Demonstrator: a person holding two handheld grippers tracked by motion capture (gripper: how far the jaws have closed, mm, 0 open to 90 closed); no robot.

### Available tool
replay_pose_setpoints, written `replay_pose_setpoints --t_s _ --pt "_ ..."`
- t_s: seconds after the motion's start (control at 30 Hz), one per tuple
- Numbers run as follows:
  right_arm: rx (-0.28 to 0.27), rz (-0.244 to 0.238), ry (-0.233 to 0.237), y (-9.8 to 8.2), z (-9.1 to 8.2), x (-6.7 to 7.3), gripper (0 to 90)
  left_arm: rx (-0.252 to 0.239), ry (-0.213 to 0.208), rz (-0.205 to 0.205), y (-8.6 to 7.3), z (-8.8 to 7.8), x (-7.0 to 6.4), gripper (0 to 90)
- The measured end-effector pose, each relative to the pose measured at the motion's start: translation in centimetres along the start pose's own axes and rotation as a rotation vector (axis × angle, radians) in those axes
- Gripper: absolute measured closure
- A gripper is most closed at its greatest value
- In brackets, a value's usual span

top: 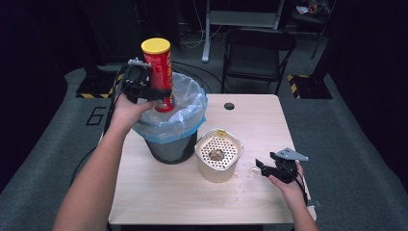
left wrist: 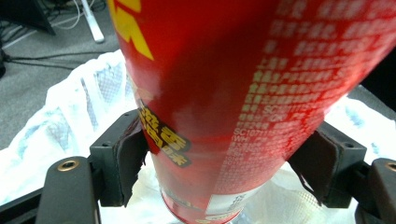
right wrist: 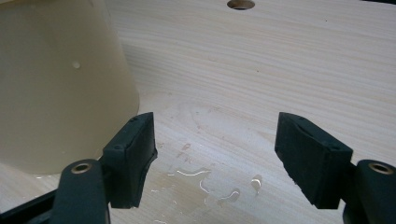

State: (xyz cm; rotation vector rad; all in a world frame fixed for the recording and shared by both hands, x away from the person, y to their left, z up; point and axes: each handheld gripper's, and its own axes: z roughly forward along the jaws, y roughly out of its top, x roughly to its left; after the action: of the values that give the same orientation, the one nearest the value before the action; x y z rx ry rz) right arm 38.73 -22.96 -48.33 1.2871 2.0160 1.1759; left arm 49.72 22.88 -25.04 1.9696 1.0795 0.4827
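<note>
A tall red chip can (top: 159,72) with a yellow lid stands upright over a grey bin (top: 166,149) lined with a pale plastic bag (top: 190,115). My left gripper (top: 156,94) is shut on the can's lower part. In the left gripper view the can (left wrist: 224,84) sits between both pads of my left gripper (left wrist: 224,163), with the bag (left wrist: 70,107) below. My right gripper (top: 260,169) rests low over the table at the right, open. In the right gripper view my right gripper (right wrist: 215,149) has nothing between its pads.
A cream bucket (top: 219,171) with a perforated insert holding a brownish lump (top: 215,154) stands beside the bin; its wall (right wrist: 56,84) is left of my right gripper. Water drops (right wrist: 201,175) lie on the wooden table (top: 192,197). A folding chair (top: 257,53) stands beyond the table.
</note>
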Motion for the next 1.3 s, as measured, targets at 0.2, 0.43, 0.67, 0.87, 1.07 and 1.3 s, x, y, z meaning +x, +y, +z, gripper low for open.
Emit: replay_pose_setpoints --t_s 0.2,0.43,0.67,0.87,1.07,1.3 --pt "0.006 -0.007 0.000 0.0 0.1 0.0 28.5 0.052 0.005 -0.024 -0.1 0.8 0.5 23.2" --pt "0.005 -0.003 0.001 -0.1 0.1 -0.1 28.5 0.087 0.041 -0.047 -0.5 0.6 1.1 18.1" --pt "0.008 -0.002 0.001 -0.1 0.1 0.0 28.5 0.049 0.047 -0.059 -1.2 -1.5 2.0 15.7" --pt "0.010 -0.001 -0.003 0.0 0.0 0.1 28.5 0.021 0.003 -0.049 -1.7 -3.7 1.8 19.3" --pt "0.010 -0.007 -0.007 0.0 0.1 0.1 28.4 -0.011 -0.071 -0.020 -3.4 -7.0 0.8 25.1" --pt "0.009 -0.004 -0.006 0.0 0.0 0.1 28.4 -0.016 -0.119 0.027 -5.8 -9.2 -0.3 30.0"
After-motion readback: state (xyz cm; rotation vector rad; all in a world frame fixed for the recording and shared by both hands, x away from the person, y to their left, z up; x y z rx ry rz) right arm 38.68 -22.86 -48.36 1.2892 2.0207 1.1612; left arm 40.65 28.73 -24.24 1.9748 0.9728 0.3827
